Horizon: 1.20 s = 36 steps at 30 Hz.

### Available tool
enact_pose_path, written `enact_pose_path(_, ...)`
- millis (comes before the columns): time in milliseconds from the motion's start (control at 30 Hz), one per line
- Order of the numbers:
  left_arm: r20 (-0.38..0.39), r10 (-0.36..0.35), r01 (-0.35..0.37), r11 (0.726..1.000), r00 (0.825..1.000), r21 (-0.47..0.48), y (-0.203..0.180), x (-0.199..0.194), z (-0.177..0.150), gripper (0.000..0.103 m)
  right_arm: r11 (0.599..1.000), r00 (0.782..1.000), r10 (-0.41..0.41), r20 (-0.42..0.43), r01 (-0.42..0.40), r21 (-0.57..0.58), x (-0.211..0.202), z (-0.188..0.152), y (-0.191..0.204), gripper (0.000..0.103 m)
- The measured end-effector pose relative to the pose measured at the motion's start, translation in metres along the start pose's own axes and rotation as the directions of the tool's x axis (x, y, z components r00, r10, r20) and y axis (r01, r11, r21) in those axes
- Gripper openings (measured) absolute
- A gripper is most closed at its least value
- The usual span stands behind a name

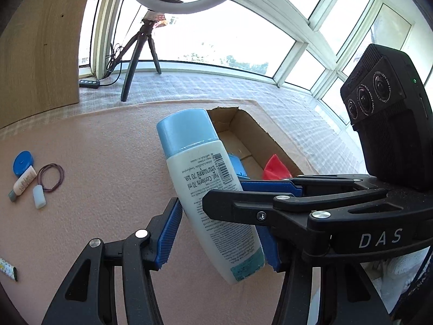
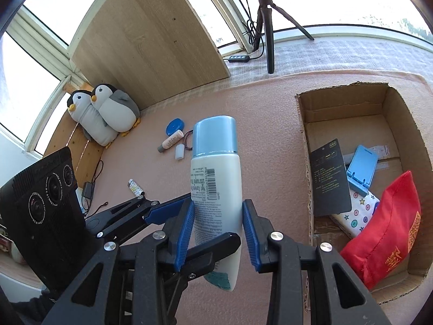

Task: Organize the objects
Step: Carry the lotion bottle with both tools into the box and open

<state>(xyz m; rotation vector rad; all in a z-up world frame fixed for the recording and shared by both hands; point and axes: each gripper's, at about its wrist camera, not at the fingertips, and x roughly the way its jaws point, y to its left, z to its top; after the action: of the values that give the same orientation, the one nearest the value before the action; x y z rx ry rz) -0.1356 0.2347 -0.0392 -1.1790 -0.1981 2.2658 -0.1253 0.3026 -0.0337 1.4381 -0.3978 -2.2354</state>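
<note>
A white bottle with a light blue cap (image 1: 200,178) is held above the pink mat. My left gripper (image 1: 219,233) has its blue pads on both sides of the bottle's lower half. My right gripper (image 2: 217,233) also has its pads closed against the bottle (image 2: 216,178); it reaches across from the right in the left wrist view. An open cardboard box (image 2: 305,108) lies to the right, holding a red pouch (image 2: 387,230), a blue phone stand (image 2: 361,168), a black card (image 2: 330,178) and a patterned case (image 2: 357,214).
On the mat to the left lie a blue round lid (image 1: 23,162), a small tube (image 1: 24,184), a white cap (image 1: 39,196), a hair band (image 1: 51,176) and a patterned stick (image 2: 135,187). Two plush penguins (image 2: 105,113), a wooden board (image 2: 151,35) and a ring light tripod (image 2: 268,27) stand behind.
</note>
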Motion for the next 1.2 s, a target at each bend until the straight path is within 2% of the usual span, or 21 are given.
enact_pose_path(200, -0.01, -0.038, 0.038, 0.999, 0.999, 0.027, -0.027, 0.035, 0.019, 0.058, 0.998, 0.998, -0.044, 0.046, 0.042, 0.04, -0.027, 0.011, -0.039, 0.033)
enact_pose_path(467, -0.037, -0.059, 0.061, 0.997, 0.998, 0.044, -0.048, 0.066, 0.025, 0.058, 0.994, 0.995, -0.081, 0.055, 0.077, 0.083, -0.041, 0.016, -0.076, 0.033)
enact_pose_path(600, -0.037, -0.056, 0.058, 0.997, 0.998, 0.049, -0.05, 0.072, 0.029, 0.058, 0.992, 0.994, -0.089, 0.057, 0.083, 0.091, -0.043, 0.018, -0.086, 0.033)
enact_pose_path(700, -0.03, -0.017, 0.019, 0.998, 0.999, 0.066, -0.05, 0.075, 0.035, 0.06, 0.993, 0.994, -0.093, 0.065, 0.088, 0.083, -0.045, 0.022, -0.088, 0.033)
enact_pose_path(733, -0.033, -0.007, 0.009, 0.998, 0.999, 0.062, -0.047, 0.076, 0.037, 0.063, 0.992, 0.991, -0.109, 0.072, 0.103, 0.079, -0.046, 0.023, -0.088, 0.035)
enact_pose_path(767, -0.034, -0.002, 0.004, 0.999, 0.999, 0.054, -0.044, 0.076, 0.037, 0.069, 0.988, 0.987, -0.137, 0.082, 0.13, 0.08, -0.047, 0.025, -0.089, 0.046)
enact_pose_path(800, -0.031, 0.001, 0.0, 0.999, 1.0, 0.052, -0.042, 0.075, 0.037, 0.07, 0.983, 0.981, -0.169, 0.094, 0.161, 0.088, -0.049, 0.026, -0.089, 0.06)
enact_pose_path(833, -0.029, 0.009, -0.007, 0.998, 1.0, 0.055, -0.04, 0.074, 0.037, 0.07, 0.978, 0.975, -0.193, 0.111, 0.182, 0.1, -0.052, 0.026, -0.091, 0.064)
enact_pose_path(900, -0.029, 0.016, -0.014, 0.998, 0.999, 0.064, -0.038, 0.072, 0.035, 0.07, 0.976, 0.971, -0.198, 0.134, 0.184, 0.114, -0.056, 0.026, -0.094, 0.066)
enact_pose_path(1200, -0.026, 0.038, -0.036, 0.997, 0.999, 0.064, -0.026, 0.056, 0.02, 0.07, 0.974, 0.967, -0.214, 0.141, 0.199, 0.111, -0.055, 0.023, -0.087, 0.066)
